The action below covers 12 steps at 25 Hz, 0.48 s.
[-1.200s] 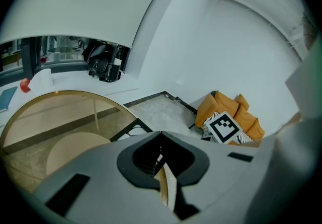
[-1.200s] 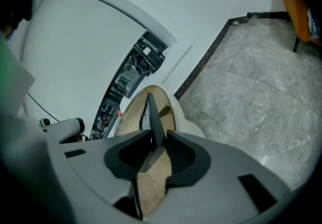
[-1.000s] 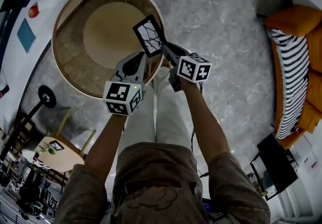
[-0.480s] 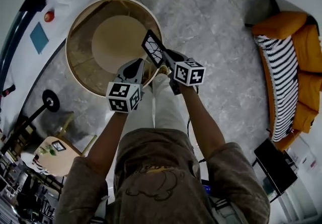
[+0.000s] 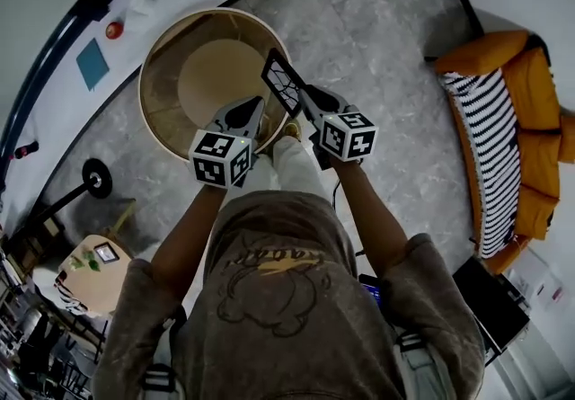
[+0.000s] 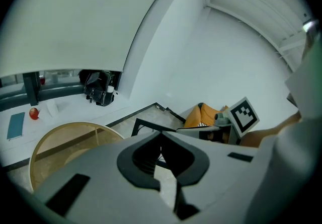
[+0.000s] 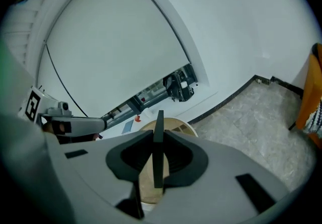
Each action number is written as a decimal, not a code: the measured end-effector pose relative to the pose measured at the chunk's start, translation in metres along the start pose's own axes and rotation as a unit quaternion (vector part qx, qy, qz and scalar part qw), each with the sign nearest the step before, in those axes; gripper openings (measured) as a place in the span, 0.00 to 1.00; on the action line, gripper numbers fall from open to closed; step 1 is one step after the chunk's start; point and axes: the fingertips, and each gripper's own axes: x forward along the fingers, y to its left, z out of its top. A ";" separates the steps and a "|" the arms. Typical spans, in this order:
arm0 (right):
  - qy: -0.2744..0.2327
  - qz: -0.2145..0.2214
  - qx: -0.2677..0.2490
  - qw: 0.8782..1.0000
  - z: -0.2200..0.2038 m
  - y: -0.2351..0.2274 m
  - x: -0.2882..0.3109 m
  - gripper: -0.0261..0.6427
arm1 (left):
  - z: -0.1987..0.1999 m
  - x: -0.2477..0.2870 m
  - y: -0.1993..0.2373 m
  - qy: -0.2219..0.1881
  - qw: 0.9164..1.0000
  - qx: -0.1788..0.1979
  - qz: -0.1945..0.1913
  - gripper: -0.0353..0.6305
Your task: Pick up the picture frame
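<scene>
Clamped in the right gripper [image 5: 304,99], jaws drawn down to a narrow slot on the thin edge of the picture frame [image 5: 281,82], pads pressing both its faces. Showed edge-on in the right gripper view, as a dark upright strip [image 7: 158,152] between the pads. Hung clear of the round table [image 5: 146,97], judging by the head view, above its three-o'clock rim, and stuck out toward eleven o'clock from the jaws. Flanked at nine o'clock by the left gripper [image 5: 254,109], jaws together on nothing, just beside the frame's lower edge yet apart from it. Judged the pickup all but done. Risked a pivot or a slide out of the pads, being gripped near one end only, with most of the weight beyond the grip; could be set off by a quick roll of the wrist. Risked also a knock from the idle left gripper so close by. Faced the hard stone floor [image 5: 377,30] or the table rim below, in case of a drop.
</scene>
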 end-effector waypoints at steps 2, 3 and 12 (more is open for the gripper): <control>-0.013 0.006 -0.020 1.000 0.014 0.016 -0.018 0.17 | 0.014 -0.015 -0.009 -0.010 1.000 0.011 -0.006 0.08; -0.020 0.009 -0.029 0.999 0.020 0.024 -0.026 0.17 | 0.020 -0.023 -0.013 -0.015 1.000 0.016 -0.008 0.08; -0.073 0.027 -0.063 0.995 0.053 0.084 -0.098 0.17 | 0.053 -0.082 -0.037 -0.055 0.998 0.029 -0.014 0.08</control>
